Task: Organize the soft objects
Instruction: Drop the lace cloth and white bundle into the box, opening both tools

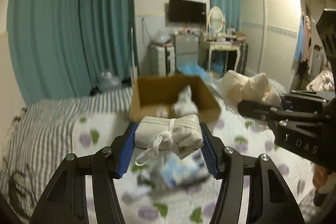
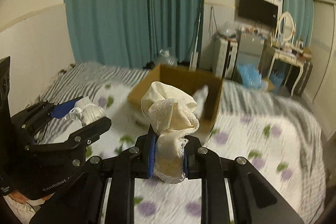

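While both grippers are raised above it, the bed [image 1: 63, 123] fills the lower part of each view, covered with a grey-striped sheet on the far left and a white quilt [image 2: 241, 152] printed with purple flowers and green leaves nearer the cameras. Teal curtains [image 1: 69, 20] hang along the far wall to the left. A white wardrobe [image 1: 279, 30] stands at far right, and a dressing table with an oval mirror [image 1: 216, 20] sits beside it below a wall-mounted television [image 1: 187, 11].

An open cardboard box [image 1: 147, 96] rests on the bed toward the far side, centre of the scene. White cloth items [image 1: 184, 102] lie inside it; their detail is blurred. A blurred blue and white item [image 1: 182, 171] lies on the quilt below the left gripper.

The left gripper [image 1: 169, 138] has its blue-padded fingers [image 1: 127, 152] closed moderately on a folded pale bundle [image 1: 170, 133] tied with a white cord, held in the air on the near side of the box. The right gripper [image 2: 168, 156] has its fingers drawn narrow, clamping a cream lace-edged cloth [image 2: 170, 114] whose loose upper part stands bunched above the fingertips. In the left wrist view, this cloth appears to the right of the box. In the right wrist view, the left gripper and its bundle appear at near left, well apart from the right gripper.
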Available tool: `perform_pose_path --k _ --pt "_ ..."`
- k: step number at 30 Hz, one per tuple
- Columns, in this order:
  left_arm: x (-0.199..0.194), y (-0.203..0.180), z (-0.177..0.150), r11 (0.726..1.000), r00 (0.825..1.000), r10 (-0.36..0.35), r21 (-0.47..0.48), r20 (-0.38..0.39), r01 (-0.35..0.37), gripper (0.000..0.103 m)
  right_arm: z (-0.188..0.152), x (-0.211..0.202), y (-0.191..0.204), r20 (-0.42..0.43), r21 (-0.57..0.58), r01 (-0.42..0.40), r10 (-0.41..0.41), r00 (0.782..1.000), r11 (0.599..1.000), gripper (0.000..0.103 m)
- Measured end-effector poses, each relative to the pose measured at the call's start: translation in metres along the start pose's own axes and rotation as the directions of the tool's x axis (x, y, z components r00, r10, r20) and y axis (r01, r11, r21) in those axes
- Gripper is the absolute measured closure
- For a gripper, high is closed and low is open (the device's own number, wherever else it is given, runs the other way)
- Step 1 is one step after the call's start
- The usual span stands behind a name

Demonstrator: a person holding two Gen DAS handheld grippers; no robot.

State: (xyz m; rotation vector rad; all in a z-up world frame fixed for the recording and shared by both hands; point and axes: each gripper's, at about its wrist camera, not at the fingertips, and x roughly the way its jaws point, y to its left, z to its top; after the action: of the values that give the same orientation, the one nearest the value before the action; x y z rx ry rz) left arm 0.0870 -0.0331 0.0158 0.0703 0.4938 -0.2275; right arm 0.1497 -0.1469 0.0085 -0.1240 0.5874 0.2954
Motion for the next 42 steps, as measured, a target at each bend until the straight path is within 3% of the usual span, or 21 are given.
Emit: perform_pose_path --k 6,9,16,17,18,20,21,22,26,31,35,37,42 --pt "0.049 0.002 0.052 0.999 1.0 0.026 0.048 0.011 -0.026 0.045 0.059 0.042 -0.029 0.008 -0.006 0.037 -0.037 0.999 0.999 0.084" --pt "0.095 0.005 0.069 0.998 0.999 0.029 0.061 -0.012 -0.029 0.045 0.076 0.079 -0.044 -0.016 0.02 0.034 -0.033 0.999 0.999 0.084" --pt "0.186 0.016 0.065 0.998 0.996 0.039 0.041 -0.078 -0.036 0.044 0.078 0.172 -0.077 -0.1 0.091 0.013 -0.004 0.995 0.996 0.084" --pt "0.193 0.018 0.062 0.999 0.996 0.037 0.035 -0.087 -0.035 0.041 0.074 0.184 -0.081 -0.107 0.098 0.01 0.001 0.994 0.995 0.084" --pt "0.198 0.018 0.06 0.999 0.995 0.042 0.032 -0.093 -0.04 0.03 0.072 0.191 -0.082 -0.111 0.104 0.004 0.007 0.994 0.995 0.083" --pt "0.208 0.02 0.057 0.996 0.993 0.083 0.039 -0.084 -0.08 0.017 0.067 0.204 -0.09 -0.119 0.123 -0.01 0.025 0.993 0.992 0.063" --pt "0.21 0.02 0.055 0.994 0.992 0.101 0.043 -0.076 -0.098 0.016 0.065 0.207 -0.092 -0.117 0.13 -0.005 0.02 0.993 0.992 0.036" --pt "0.21 0.022 0.053 0.991 0.99 0.128 0.045 -0.061 -0.125 0.016 0.062 0.206 -0.094 -0.108 0.137 0.003 0.012 0.994 0.991 0.024" --pt "0.204 0.027 0.054 0.989 0.987 0.148 0.031 -0.055 -0.147 0.016 0.061 0.197 -0.1 -0.078 0.144 0.027 -0.016 0.997 0.989 0.024" --pt "0.166 0.028 0.065 0.983 0.983 0.182 0.013 -0.014 -0.181 0.016 0.077 0.147 -0.094 -0.023 0.123 0.039 -0.036 0.999 0.992 0.02" --pt "0.115 0.028 0.079 0.985 0.985 0.171 -0.014 0.029 -0.171 0.015 0.096 0.077 -0.08 0.039 0.092 0.047 -0.051 0.998 0.995 0.014" --pt "0.078 0.028 0.088 0.984 0.981 0.177 -0.023 0.078 -0.175 0.008 0.103 0.045 -0.071 0.076 0.074 0.066 -0.071 0.995 0.995 0.008" --pt "0.001 0.029 0.107 0.982 0.967 0.186 -0.059 0.172 -0.179 0.007 0.114 -0.048 -0.041 0.166 0.025 0.118 -0.121 0.979 0.993 0.002"
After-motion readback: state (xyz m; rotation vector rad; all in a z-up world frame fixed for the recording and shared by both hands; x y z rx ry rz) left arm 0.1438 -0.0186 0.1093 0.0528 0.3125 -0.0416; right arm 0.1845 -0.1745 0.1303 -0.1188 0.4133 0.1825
